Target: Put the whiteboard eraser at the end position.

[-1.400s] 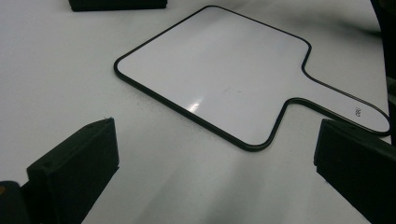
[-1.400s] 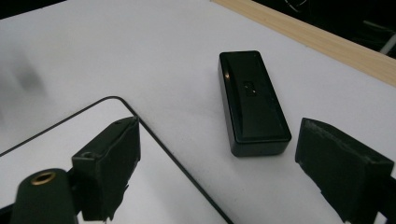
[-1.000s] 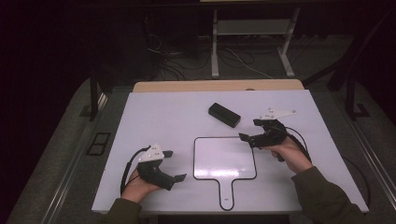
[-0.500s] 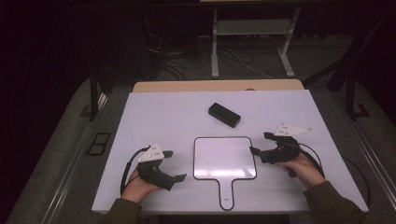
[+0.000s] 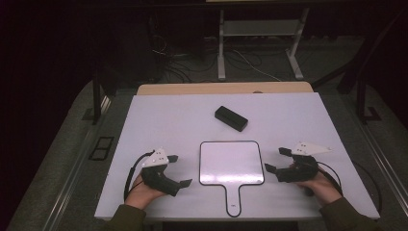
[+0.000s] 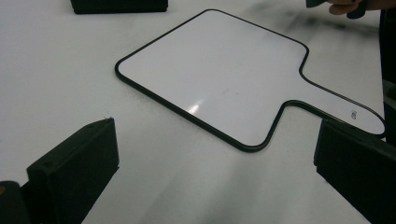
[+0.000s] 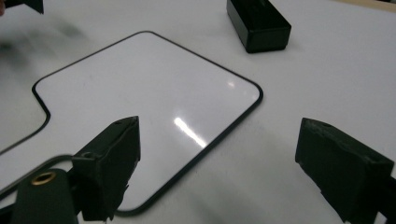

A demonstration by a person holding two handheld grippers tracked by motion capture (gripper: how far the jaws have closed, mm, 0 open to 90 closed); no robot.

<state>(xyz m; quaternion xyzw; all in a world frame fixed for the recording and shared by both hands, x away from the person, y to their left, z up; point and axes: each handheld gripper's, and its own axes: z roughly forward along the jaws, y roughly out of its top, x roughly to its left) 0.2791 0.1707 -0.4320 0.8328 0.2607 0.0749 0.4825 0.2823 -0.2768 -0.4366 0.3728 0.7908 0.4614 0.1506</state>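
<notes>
A white paddle-shaped board (image 5: 232,162) with a black rim lies flat at the front middle of the white table (image 5: 168,120), its handle toward the person. A black rectangular block (image 5: 231,118) lies behind it. My left gripper (image 5: 179,170) rests at the board's left, open with nothing between its jaws; its view shows the board (image 6: 219,70) ahead. My right gripper (image 5: 277,160) sits at the board's right, open and empty, jaws pointing left toward the board (image 7: 140,93) and the block (image 7: 258,23).
Behind the white table top a wooden strip (image 5: 223,88) shows. A metal stand (image 5: 260,33) and cables (image 5: 192,62) lie on the dark floor behind. Cables loop from each gripper on the table.
My right gripper has moved from near the block back toward the person and down, to the board's right side. The left gripper has stayed put.
</notes>
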